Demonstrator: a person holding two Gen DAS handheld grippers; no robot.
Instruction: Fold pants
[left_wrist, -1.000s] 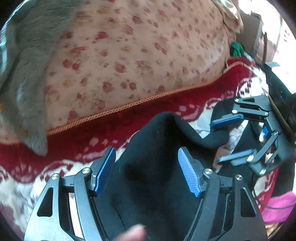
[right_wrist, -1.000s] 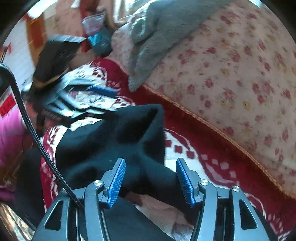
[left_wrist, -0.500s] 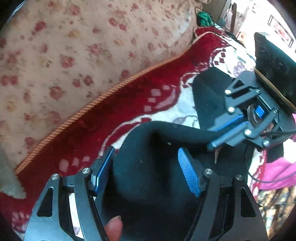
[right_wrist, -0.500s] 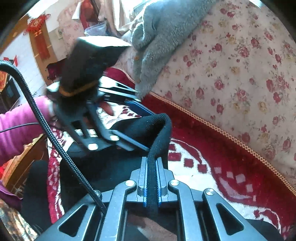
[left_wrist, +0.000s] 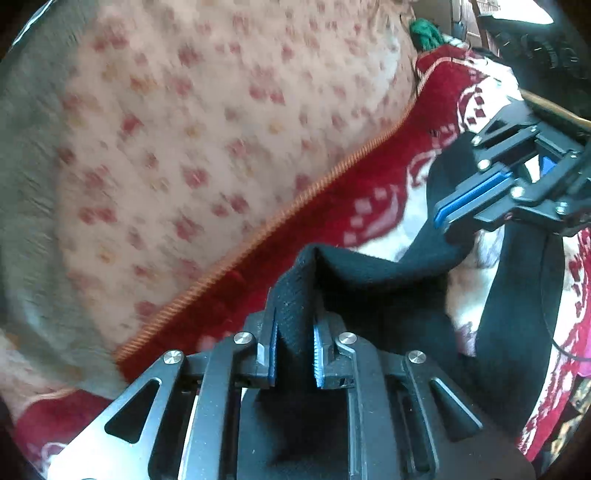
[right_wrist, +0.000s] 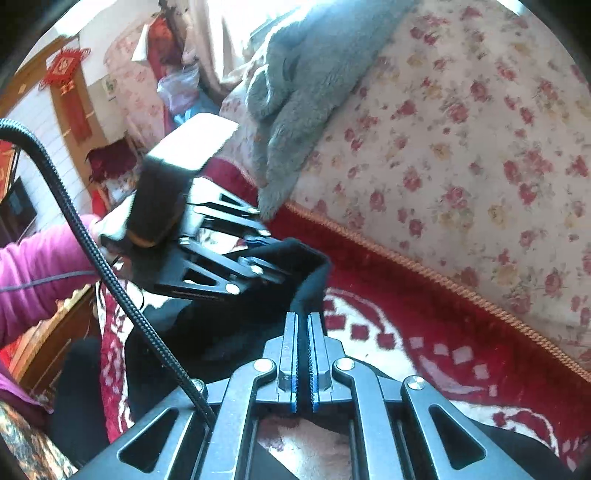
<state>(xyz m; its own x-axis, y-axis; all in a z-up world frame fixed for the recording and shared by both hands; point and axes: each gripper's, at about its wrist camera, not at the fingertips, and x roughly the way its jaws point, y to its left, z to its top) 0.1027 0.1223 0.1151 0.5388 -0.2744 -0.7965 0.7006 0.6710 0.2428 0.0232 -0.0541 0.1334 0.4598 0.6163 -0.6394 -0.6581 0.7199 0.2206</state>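
The black pants (left_wrist: 369, 295) lie on a red and white patterned blanket (left_wrist: 351, 199), with the waistband edge raised between my two grippers. My left gripper (left_wrist: 295, 321) has its jaws closing, and the blue pads press on a thick fold of the waistband. My right gripper (right_wrist: 303, 321) is shut on a thin edge of the same black pants (right_wrist: 229, 325). In the right wrist view the left gripper (right_wrist: 280, 266) sits just ahead to the left. In the left wrist view the right gripper (left_wrist: 443, 218) holds the cloth at the right.
A floral quilt (right_wrist: 461, 129) bulges behind the blanket, with an orange cord along its edge. A grey fleece blanket (right_wrist: 295, 92) lies on top of it. A person's pink sleeve (right_wrist: 37, 266) is at the left. A wooden bed edge (right_wrist: 48, 332) runs below it.
My left jaws have closed from wide open onto the waistband fold. My right jaws closed on the cloth edge earlier and stay shut. The waistband is now stretched between the two grippers.
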